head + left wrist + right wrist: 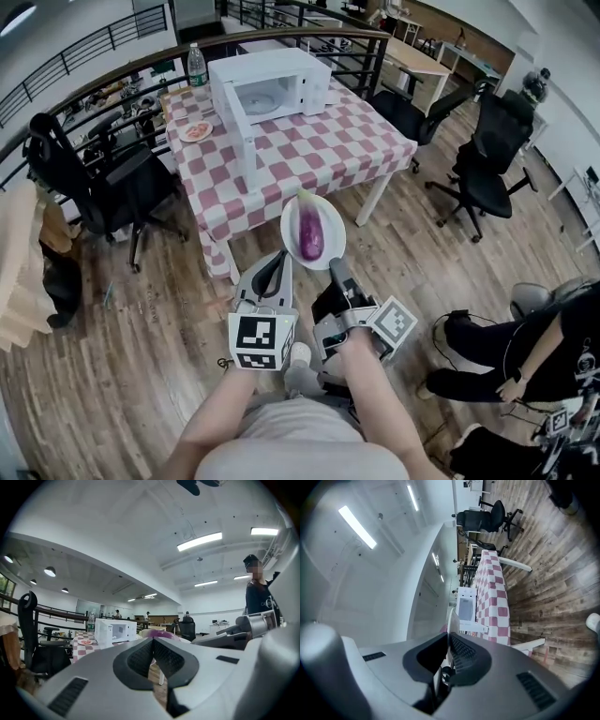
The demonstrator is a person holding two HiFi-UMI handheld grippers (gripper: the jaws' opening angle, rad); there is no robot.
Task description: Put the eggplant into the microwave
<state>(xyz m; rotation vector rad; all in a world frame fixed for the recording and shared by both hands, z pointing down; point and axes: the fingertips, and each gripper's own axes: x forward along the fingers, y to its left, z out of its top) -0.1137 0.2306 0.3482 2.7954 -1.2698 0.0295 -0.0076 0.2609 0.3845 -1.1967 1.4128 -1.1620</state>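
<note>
Currently the biggest thing ahead of me is the table (pixel 309 159) with its red and white checked cloth, standing on a wood plank floor (pixel 141 309). Black office chairs sit on both sides of it, one to the left (pixel 122 187) and two to the right (pixel 487 159). On the far part of the table stands the white microwave (pixel 272 89), with its door (pixel 242 131) swung open towards me and the inside showing.

Closer in, I see both of my grippers low in the head view, short of the table's near edge and over the floor. The right gripper (pixel 336 265) is rolled on its side, and its jaws are pinched on the near rim of a white plate (pixel 330 217). In the right gripper view the rim runs edge-on between the pads. The left gripper (pixel 278 258) sits just beside the plate's left edge. Its jaws are closed together with nothing between them, and I cannot tell whether its tips touch the plate.

The purple eggplant (pixel 310 234) lies on that plate, lengthwise towards the table and well apart from the microwave.

A clear bottle (pixel 196 66) stands at the table's far left corner. A small plate of food (pixel 196 131) lies near it, to the left of the microwave door.
</note>
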